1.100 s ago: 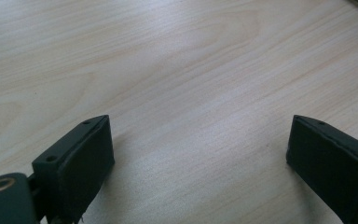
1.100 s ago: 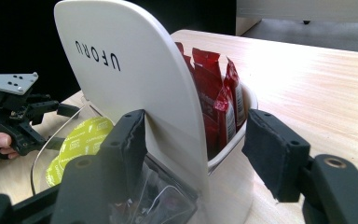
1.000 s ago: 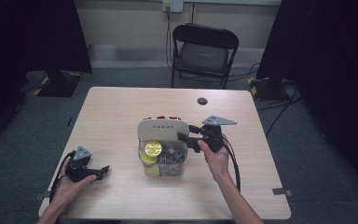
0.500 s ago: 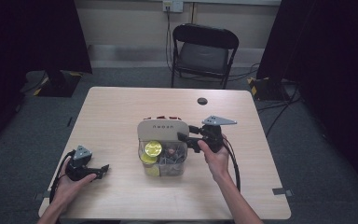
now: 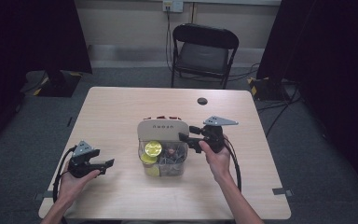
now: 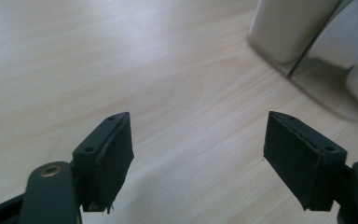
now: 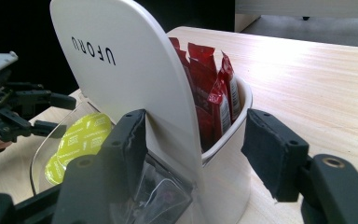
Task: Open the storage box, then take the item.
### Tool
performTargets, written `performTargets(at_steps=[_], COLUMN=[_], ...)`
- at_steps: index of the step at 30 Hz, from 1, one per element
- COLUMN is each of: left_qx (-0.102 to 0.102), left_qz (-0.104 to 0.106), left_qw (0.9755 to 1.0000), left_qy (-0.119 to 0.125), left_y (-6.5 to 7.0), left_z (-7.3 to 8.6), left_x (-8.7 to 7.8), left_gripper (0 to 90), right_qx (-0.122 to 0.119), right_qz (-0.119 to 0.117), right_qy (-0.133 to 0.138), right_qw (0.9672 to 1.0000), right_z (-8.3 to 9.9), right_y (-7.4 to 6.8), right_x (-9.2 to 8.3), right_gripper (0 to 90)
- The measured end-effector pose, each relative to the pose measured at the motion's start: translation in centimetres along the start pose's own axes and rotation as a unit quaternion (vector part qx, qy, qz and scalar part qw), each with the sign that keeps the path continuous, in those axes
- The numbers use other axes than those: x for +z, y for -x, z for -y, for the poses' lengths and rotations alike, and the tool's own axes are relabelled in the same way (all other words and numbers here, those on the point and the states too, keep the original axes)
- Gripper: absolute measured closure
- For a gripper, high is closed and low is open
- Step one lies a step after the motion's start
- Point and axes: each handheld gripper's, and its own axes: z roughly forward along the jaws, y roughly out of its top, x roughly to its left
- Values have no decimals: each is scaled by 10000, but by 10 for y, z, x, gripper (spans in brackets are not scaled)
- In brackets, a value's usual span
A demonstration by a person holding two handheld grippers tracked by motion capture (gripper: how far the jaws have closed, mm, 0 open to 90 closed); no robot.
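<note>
A: How is the right gripper [image 5: 186, 135] seen to be set?

B: Its jaws are drawn in on the organizer [image 5: 162, 151]; the upright white divider panel [image 7: 130, 74] and the rim of the rear compartment are pinched between the two black pads [image 7: 270, 149]. No gap is seen at the left pad; at the right pad contact cannot be told for certain.

A: And the left gripper [image 5: 106, 164]?

B: It is held over bare table [image 5: 121, 107], well apart from the organizer. Its jaws have just been closing, yet a wide gap is left, and nothing but wood is seen between them.

A: Where is the organizer placed?

B: Near the middle of the table, in front of the person. Red sachets [image 7: 212, 88] are stood upright in the rear compartment behind the divider; yellow-green capsules [image 5: 153, 148] and small wrapped items are kept in the clear front compartment.

A: What lies beyond?

B: A small dark disc [image 5: 202, 101] is seen near the far edge, and a black folding chair [image 5: 205, 51] is set behind the table.
</note>
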Motion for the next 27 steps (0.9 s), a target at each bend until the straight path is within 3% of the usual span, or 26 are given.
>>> performTargets(at_steps=[3, 6, 16, 21, 24, 27], left_qx=[2, 45, 49, 155, 353, 363], left_qz=[130, 330, 656, 727, 695, 742], left_qw=[9997, 9992, 9965, 9956, 9957, 9951], left_qy=[190, 223, 523, 575, 504, 547], left_y=[5, 12, 25, 31, 40, 45], left_z=[-7, -11, -28, -34, -41, -47], left_x=[-3, -3, -13, -15, -13, -10], left_gripper=[245, 249, 279, 284, 289, 292], right_qx=[-9, 6, -11, -4, -18, -40], right_qz=[-14, -4, -16, -18, -38, -47], right_qy=[0, -11, -50, -63, -86, -118], right_qw=[10000, 10000, 10000, 10000, 10000, 9999], right_z=[0, 0, 0, 0, 0, 1], right_y=[0, 0, 0, 1, 0, -1], right_x=[1, 1, 2, 3, 4, 6], right_gripper=[392, 388, 378, 374, 371, 363])
